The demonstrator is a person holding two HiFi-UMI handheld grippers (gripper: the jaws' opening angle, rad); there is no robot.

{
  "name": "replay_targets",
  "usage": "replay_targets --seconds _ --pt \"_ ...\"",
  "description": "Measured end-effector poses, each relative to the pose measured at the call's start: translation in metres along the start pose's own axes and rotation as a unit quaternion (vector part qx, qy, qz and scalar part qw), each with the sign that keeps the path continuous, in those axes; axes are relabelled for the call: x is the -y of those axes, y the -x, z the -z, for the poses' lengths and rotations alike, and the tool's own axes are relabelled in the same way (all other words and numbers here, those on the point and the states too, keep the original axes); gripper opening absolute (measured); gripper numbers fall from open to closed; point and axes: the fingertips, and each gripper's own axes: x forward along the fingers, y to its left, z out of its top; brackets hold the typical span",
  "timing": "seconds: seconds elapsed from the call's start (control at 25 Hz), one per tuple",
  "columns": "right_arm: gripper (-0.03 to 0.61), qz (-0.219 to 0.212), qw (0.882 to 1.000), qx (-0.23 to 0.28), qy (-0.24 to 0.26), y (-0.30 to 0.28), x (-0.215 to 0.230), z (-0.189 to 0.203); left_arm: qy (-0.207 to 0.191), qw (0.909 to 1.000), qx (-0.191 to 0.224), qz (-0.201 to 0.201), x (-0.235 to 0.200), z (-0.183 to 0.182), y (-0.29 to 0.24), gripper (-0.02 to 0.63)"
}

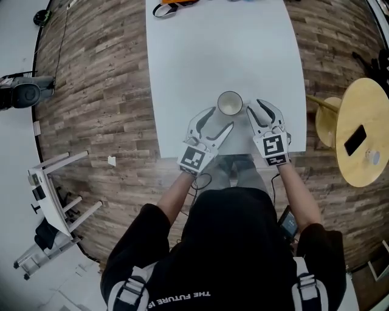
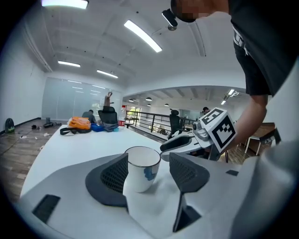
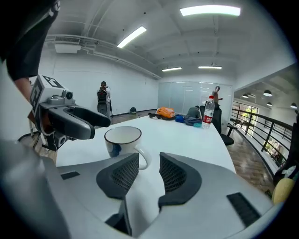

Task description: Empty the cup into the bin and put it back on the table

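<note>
A white cup point(image 1: 230, 103) with a dark rim stands upright on the white table point(image 1: 225, 48), close to its near edge. In the left gripper view the cup point(image 2: 141, 168) shows a blue mark and looks empty inside. My left gripper point(image 1: 222, 118) is open, its jaws reaching along the cup's near-left side; the cup stands between the fingertips point(image 2: 148, 158) without being pressed. My right gripper point(image 1: 256, 106) is open just right of the cup. In its own view the cup point(image 3: 122, 141) stands ahead of the left jaw, the handle facing the gap point(image 3: 149, 158).
An orange bag point(image 1: 173, 7) and other items lie at the table's far end, with a bottle point(image 3: 209, 112) there too. A round wooden table point(image 1: 364, 130) holding a phone point(image 1: 355, 140) stands at the right. A white rack point(image 1: 55, 194) stands on the wooden floor at the left.
</note>
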Motion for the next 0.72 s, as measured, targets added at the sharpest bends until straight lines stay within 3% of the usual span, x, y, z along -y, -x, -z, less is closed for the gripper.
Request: replay_targets --seconds 0.32,0.72 --pt "0.126 -0.002 1.000 -0.009 0.006 -0.037 0.000 0.008 -0.028 0.9988 -0.024 0.033 -0.019 0.029 -0.025 0.350" --pt "0.112 -0.009 1.000 -0.006 0.011 -0.054 -0.001 0.007 -0.069 0.9904 -0.033 0.116 -0.025 0.043 -0.051 0.379"
